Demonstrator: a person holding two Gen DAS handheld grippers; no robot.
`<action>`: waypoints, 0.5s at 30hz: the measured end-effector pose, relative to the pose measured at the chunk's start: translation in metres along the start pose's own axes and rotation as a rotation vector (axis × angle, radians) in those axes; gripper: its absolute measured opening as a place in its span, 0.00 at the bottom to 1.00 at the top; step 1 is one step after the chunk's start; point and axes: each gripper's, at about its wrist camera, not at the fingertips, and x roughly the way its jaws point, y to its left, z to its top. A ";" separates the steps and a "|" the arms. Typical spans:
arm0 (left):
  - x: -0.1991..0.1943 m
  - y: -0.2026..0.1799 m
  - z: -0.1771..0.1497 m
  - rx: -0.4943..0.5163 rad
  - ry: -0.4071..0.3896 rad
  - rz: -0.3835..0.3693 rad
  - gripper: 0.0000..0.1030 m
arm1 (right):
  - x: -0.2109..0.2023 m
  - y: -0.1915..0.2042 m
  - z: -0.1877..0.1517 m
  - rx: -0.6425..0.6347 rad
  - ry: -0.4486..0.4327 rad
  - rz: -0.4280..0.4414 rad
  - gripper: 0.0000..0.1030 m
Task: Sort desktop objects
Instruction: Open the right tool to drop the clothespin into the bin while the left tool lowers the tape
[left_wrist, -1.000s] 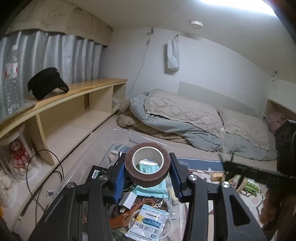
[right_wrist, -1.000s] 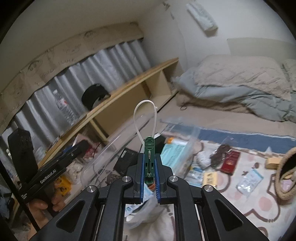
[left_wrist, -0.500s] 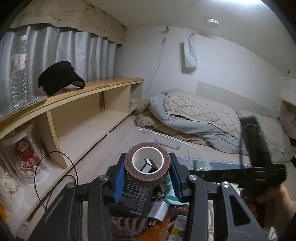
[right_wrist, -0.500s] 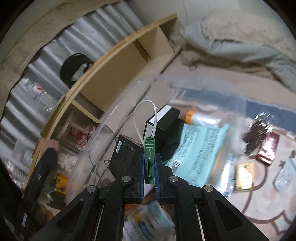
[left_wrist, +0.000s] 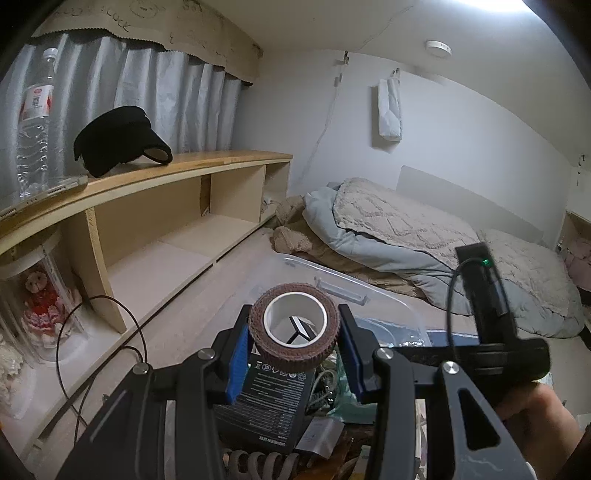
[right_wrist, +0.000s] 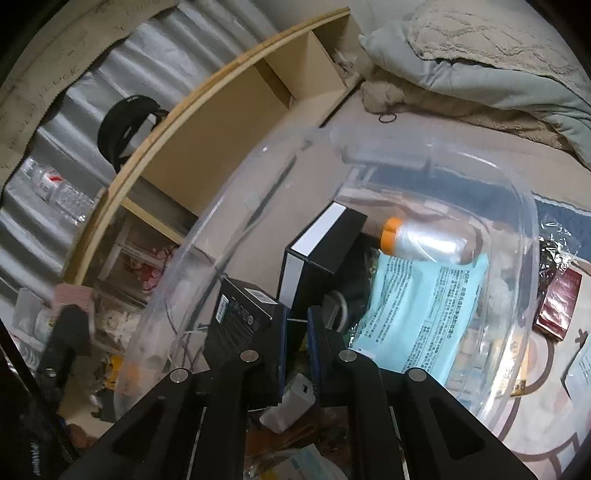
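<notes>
The landmark here is the clear plastic bin (right_wrist: 517, 206) on the floor.

Far to the left of the bin, a water bottle (left_wrist: 35, 122) stands on top of the long wooden shelf (left_wrist: 155, 173), and a black cap (left_wrist: 118, 146) lies on the same shelf a little nearer to the bin. Beyond the bin lies a bed with a grey blanket (left_wrist: 406, 236).

Above the near part of the bin, the left tongs (left_wrist: 293, 341) are clamped on a roll of brown tape (left_wrist: 293, 338). The blue pads press on both sides of the roll, and its white core is open toward the camera. The roll hangs in the air over the things in the bin and touches none of them.

Inside the bin, on its left side, a black box with white print (left_wrist: 269, 402) leans, and another black box with a white face (right_wrist: 325, 240) stands behind it. To the right of these lies a light blue packet (right_wrist: 424, 306), and a clear bottle with an orange cap (right_wrist: 424, 240) lies at the far wall.

The right tongs (right_wrist: 295, 339) reach down over the near edge of the bin. Their blue pads stand slightly apart, with a narrow gap and nothing gripped between them. A small white charger (right_wrist: 291, 406) lies just under them.

Outside the bin, on its right, a dark red packet (right_wrist: 557, 306) lies on the rug.
</notes>
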 end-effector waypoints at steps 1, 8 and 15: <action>0.001 -0.001 0.000 0.001 0.004 -0.002 0.42 | -0.003 -0.001 -0.001 -0.001 -0.005 0.011 0.11; 0.010 -0.014 0.001 -0.004 0.049 -0.032 0.42 | -0.049 -0.002 -0.013 -0.073 -0.065 0.052 0.11; 0.037 -0.039 -0.001 -0.019 0.166 -0.078 0.42 | -0.105 0.000 -0.037 -0.204 -0.108 0.000 0.11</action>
